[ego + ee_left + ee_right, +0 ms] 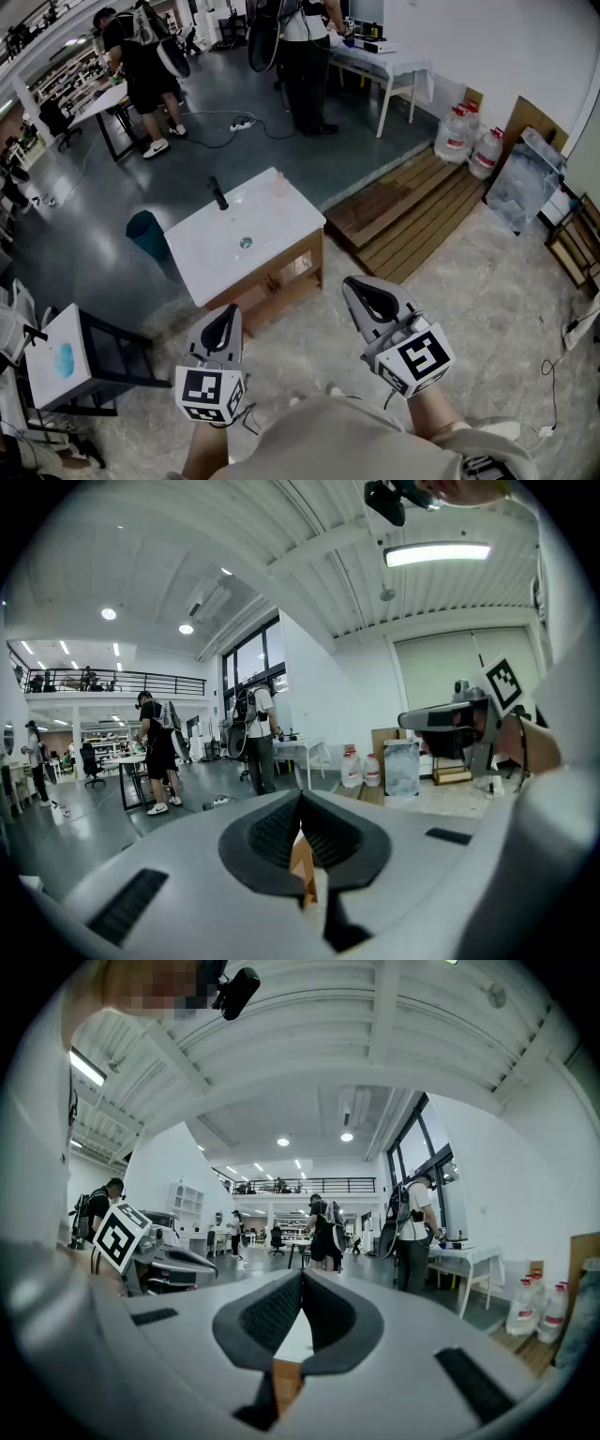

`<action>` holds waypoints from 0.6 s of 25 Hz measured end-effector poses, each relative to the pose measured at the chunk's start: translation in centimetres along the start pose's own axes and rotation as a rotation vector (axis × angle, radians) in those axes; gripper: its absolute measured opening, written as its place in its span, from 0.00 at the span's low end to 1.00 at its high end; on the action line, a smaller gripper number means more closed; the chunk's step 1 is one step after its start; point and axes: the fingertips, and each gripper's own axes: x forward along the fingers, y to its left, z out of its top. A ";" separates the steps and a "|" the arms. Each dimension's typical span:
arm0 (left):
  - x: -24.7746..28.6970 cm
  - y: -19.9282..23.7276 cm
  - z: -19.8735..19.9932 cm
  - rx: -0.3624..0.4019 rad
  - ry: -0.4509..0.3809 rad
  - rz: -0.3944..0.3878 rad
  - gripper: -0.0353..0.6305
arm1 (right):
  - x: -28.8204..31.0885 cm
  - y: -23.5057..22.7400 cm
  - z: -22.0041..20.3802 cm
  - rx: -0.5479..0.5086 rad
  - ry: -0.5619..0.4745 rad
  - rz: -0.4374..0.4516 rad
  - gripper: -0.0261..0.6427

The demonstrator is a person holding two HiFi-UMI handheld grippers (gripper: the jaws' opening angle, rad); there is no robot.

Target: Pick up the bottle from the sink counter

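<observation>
Head view: left gripper (225,317) and right gripper (366,295) closed, empty.

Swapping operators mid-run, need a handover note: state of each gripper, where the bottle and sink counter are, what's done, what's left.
Left gripper: shut, empty, held low near the person's body, short of the counter.
Right gripper: shut, empty, also short of it.
Sink counter: ahead, white top with a black faucet and a drain.
Bottle: not clearly visible. A small pale thing near the top's far corner may be it, but it is too small to tell.
Done: nothing, no grasp.
Left: step up, confirm the bottle, open a gripper, grasp and lift.
</observation>
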 end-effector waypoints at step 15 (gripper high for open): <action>1.7 -0.9 -0.4 -0.008 0.012 0.026 0.06 | 0.2 -2.5 -1.7 0.022 0.033 -0.002 0.03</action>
